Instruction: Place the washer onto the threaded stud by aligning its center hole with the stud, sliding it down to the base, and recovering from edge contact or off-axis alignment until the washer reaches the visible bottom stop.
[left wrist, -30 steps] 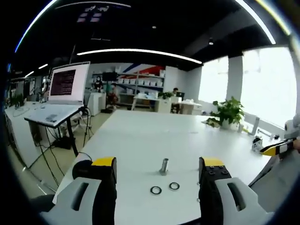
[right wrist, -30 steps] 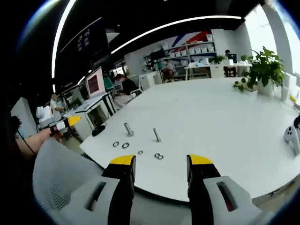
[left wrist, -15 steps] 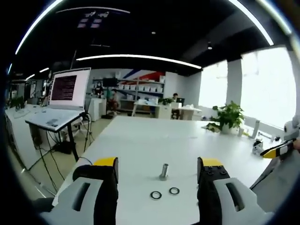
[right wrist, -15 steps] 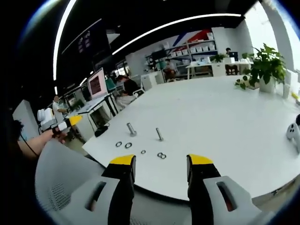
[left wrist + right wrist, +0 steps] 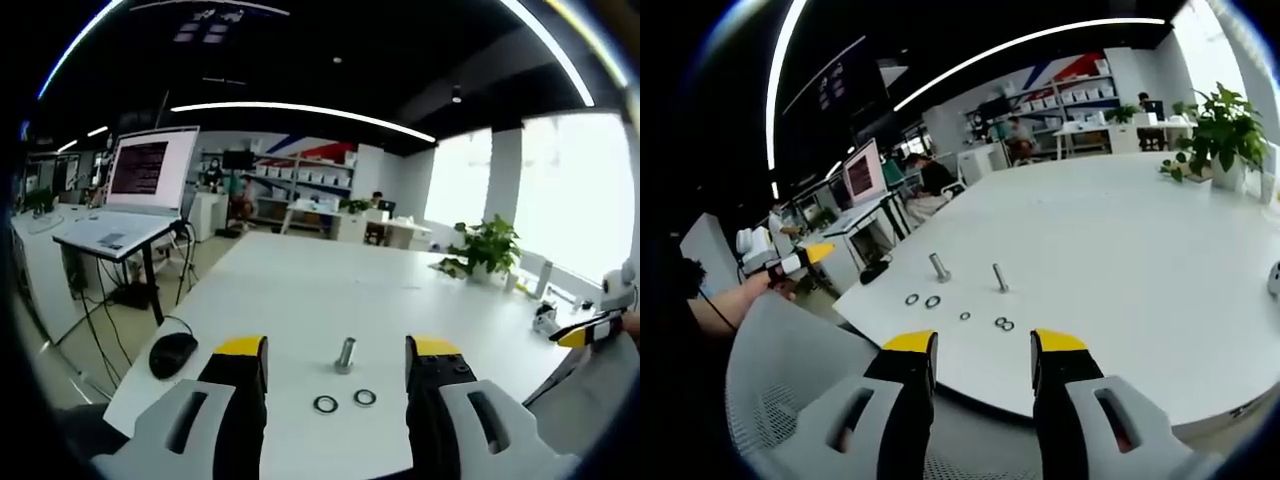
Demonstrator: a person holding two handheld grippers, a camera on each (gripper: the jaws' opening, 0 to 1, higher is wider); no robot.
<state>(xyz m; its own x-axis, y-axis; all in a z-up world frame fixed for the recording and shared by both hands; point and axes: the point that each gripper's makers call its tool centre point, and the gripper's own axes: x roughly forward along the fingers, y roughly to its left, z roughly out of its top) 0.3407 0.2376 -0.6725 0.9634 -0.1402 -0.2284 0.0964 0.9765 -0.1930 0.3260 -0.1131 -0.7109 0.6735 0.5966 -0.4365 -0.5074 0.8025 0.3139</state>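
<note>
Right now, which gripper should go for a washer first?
Left, probably. The left gripper is open and frames the two washers beside the stud. The right gripper, also open, sits back off the table edge.

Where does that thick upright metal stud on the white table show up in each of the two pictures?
Left gripper view: the thick stud stands low at centre, between the jaws, just above two washers.
Right gripper view: the same stud is left of centre, beside a thinner stud.
Shared landmark: the potted plant at the table's far side.
</note>
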